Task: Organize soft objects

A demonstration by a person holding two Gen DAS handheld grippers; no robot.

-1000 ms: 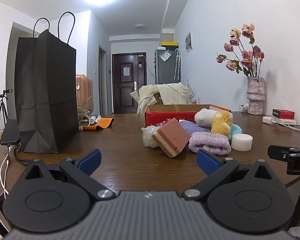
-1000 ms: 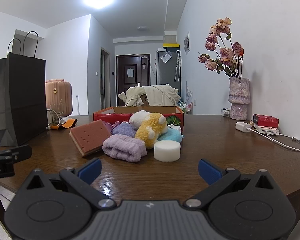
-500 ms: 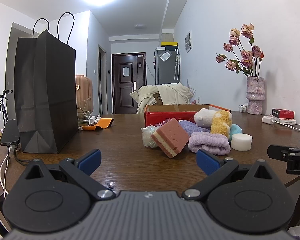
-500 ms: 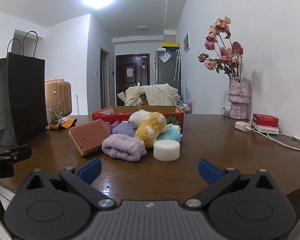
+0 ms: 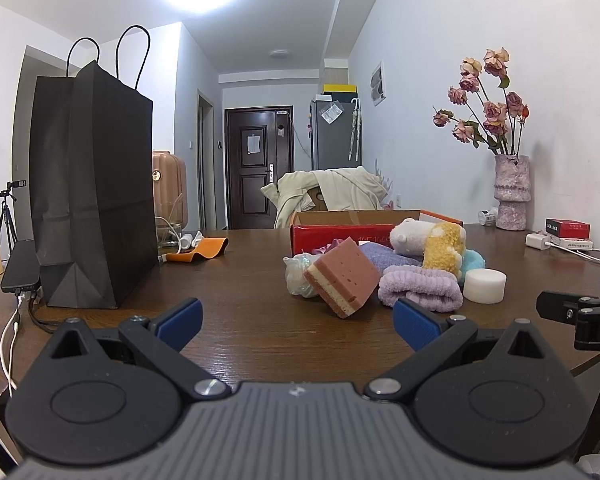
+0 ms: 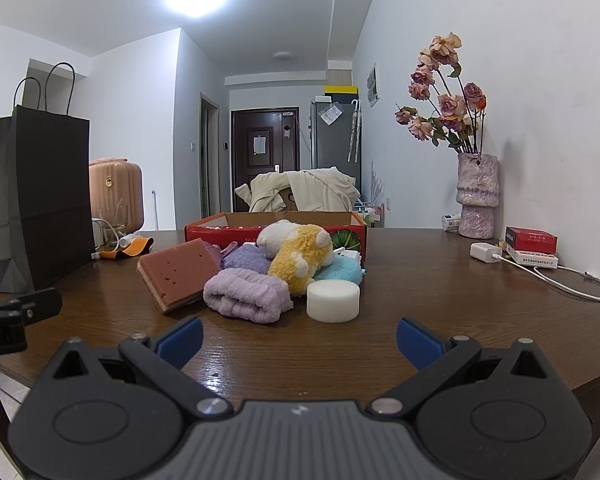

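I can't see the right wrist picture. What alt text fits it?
An open gripper hovers low over a brown table, facing a pile of soft things: pink sponge, purple towel, yellow plush toy, white foam disc. Behind them sits a red box.

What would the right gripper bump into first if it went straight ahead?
Probably the purple towel or the white foam beside it; both lie ahead of the open right gripper, and depth is hard to judge.

Soft pile [image 6: 260, 276] lies before box [image 6: 220, 232], bag [image 6: 36, 200] far left.
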